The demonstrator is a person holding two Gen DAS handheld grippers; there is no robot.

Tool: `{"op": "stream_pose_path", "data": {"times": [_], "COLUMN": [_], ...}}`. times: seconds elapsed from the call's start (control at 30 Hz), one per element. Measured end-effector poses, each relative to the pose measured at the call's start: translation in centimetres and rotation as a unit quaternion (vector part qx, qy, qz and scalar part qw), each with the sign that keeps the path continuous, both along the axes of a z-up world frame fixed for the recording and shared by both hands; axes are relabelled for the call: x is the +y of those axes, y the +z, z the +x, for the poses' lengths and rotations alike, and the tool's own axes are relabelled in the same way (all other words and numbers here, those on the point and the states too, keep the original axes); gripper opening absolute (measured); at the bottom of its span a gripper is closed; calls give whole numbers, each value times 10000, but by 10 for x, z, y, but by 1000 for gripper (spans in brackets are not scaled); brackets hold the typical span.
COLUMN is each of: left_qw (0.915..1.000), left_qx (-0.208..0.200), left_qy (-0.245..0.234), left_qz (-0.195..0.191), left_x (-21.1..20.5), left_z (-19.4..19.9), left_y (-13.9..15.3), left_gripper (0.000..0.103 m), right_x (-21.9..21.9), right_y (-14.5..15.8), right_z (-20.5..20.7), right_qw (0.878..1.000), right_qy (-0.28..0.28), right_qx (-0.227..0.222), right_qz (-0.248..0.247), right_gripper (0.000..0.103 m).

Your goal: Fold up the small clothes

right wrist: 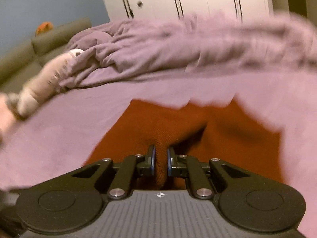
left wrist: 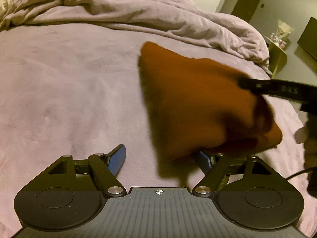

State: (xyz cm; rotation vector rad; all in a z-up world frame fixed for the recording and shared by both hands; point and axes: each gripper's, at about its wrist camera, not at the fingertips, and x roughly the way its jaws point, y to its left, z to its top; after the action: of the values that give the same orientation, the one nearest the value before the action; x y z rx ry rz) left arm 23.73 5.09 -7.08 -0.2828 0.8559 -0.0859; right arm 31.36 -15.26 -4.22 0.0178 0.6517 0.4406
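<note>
Over the mauve bed sheet point(left wrist: 69, 79), the right claw point(right wrist: 160, 158) pinches the rust cloth point(left wrist: 188, 103); the left claw point(left wrist: 162, 158) gapes wide

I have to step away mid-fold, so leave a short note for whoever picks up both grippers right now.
Right gripper: shut on the orange garment, lifting it above the purple bed sheet.
Left gripper: open, empty, low beneath the hanging cloth.
Done: garment picked up; the blur hides any fold so far.
Left: lay it flat, fold it, set it down clear of the rumpled duvet.
</note>
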Motion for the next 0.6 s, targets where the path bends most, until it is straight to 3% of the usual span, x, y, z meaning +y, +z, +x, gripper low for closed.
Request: {"op": "stream_pose_path", "data": {"times": [0.07,0.17,0.23,0.33,0.4,0.6], "left_qw": [9999,9999,9999,9998,9998,9999], "left_qx": [121,109,99,109,115,68], "left_qy": [82,75,69,72,96,134], "left_qz": [-63,-66,-83,-162,-141,45], "left_x": [1,1,3,7,6,-1], "left_z": [5,7,6,5,6,5], "left_y": [-5,-7,-7,-8,-8,-7], "left_gripper": [84,84,84,84,84,84], "right_x": [1,-1,-3,-23,-38,-64], "right_y": [0,-27,-31,-16,-12,-37], "right_z": [-2,14,13,10,12,40], "right_qw": [9987,9969,9970,9983,9961,9750], "right_qy": [-30,14,-21,-322,-640,-669], "right_qx": [-175,512,444,488,572,1531], "right_qz": [-483,-595,-627,-32,210,1463], "right_gripper": [10,13,16,38,64,65]}}
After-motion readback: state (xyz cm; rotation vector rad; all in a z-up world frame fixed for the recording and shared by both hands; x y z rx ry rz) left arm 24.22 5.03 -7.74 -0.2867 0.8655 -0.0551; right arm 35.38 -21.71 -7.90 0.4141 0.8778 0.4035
